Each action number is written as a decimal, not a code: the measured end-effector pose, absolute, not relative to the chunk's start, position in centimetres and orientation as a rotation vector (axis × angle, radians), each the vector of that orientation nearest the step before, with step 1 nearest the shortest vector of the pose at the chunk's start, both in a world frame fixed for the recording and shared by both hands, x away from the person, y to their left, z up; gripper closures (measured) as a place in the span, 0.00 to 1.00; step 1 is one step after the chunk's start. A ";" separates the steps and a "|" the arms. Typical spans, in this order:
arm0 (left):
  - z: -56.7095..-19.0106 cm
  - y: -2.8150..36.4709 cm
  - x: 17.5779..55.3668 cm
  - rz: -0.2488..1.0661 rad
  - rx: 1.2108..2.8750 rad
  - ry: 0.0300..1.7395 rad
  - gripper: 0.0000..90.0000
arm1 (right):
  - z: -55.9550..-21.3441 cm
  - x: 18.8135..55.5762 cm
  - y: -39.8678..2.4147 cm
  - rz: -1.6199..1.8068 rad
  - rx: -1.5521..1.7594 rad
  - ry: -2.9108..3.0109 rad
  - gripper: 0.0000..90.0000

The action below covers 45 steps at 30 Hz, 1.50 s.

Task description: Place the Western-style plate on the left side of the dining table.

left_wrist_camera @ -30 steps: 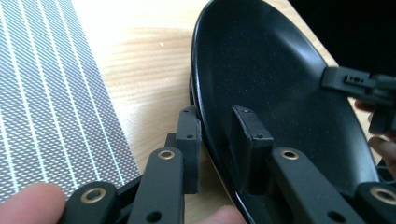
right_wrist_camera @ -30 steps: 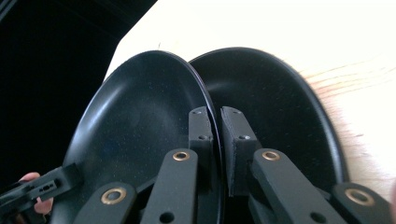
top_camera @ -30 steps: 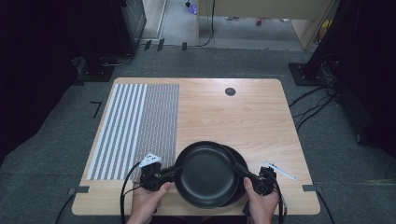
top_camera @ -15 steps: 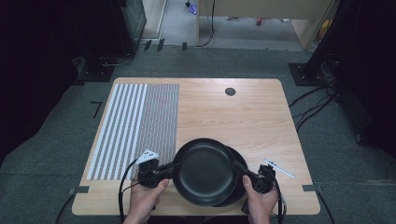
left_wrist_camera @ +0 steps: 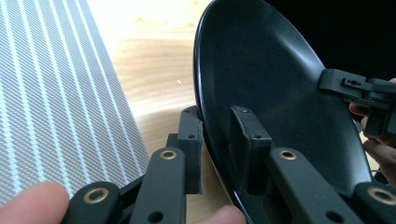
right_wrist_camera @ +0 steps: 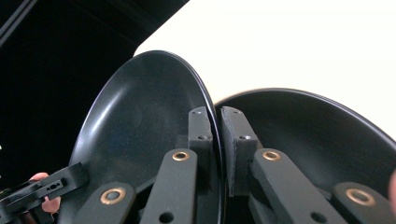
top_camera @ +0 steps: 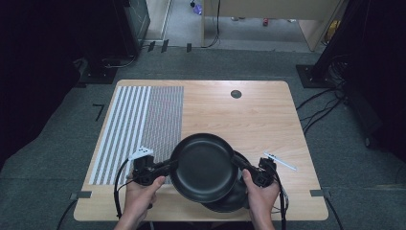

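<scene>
I hold a black plate (top_camera: 203, 166) in the air by its rim from both sides, over the near edge of the table. My left gripper (top_camera: 166, 167) is shut on its left rim, and my right gripper (top_camera: 244, 167) is shut on its right rim. In the left gripper view the jaws (left_wrist_camera: 217, 135) pinch the rim of the plate (left_wrist_camera: 271, 79), with the other gripper (left_wrist_camera: 355, 88) across it. In the right gripper view the gripper (right_wrist_camera: 215, 135) clamps the plate (right_wrist_camera: 140, 126). A second black plate (top_camera: 234, 197) (right_wrist_camera: 317, 135) lies on the table beneath it.
A grey striped mat (top_camera: 139, 124) (left_wrist_camera: 51, 93) covers the left part of the wooden table (top_camera: 249, 120). A small dark round hole (top_camera: 235, 94) sits near the far edge. Dark floor and cables surround the table.
Both hands have risen a little with the upper plate. It now stands higher and farther from me, and more of the lower plate shows beneath it.
</scene>
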<state>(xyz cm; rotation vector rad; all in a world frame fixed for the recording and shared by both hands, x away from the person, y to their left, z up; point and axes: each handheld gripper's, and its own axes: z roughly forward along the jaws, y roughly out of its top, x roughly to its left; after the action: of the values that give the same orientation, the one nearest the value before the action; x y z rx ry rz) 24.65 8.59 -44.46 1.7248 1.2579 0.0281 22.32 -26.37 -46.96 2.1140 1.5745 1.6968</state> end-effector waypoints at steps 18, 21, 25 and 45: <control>-43.1 13.0 26.9 0.037 1.637 1.309 0.84 | -44.5 26.8 -22.2 1.722 2.061 1.639 0.93; -43.1 13.8 27.1 0.040 1.622 1.324 0.84 | -44.1 27.6 -21.4 1.717 2.042 1.665 0.93; -42.9 14.9 27.4 0.051 1.594 1.346 0.84 | -43.7 28.6 -20.3 1.725 2.031 1.689 0.92; -44.1 19.0 28.9 0.069 1.510 1.438 0.84 | -43.3 33.2 -15.7 1.703 1.992 1.807 0.92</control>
<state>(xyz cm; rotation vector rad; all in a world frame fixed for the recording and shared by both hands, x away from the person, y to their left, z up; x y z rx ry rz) 28.89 19.02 -44.08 1.5103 1.4376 0.0689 33.19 -15.65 -43.33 1.9916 1.8072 1.7034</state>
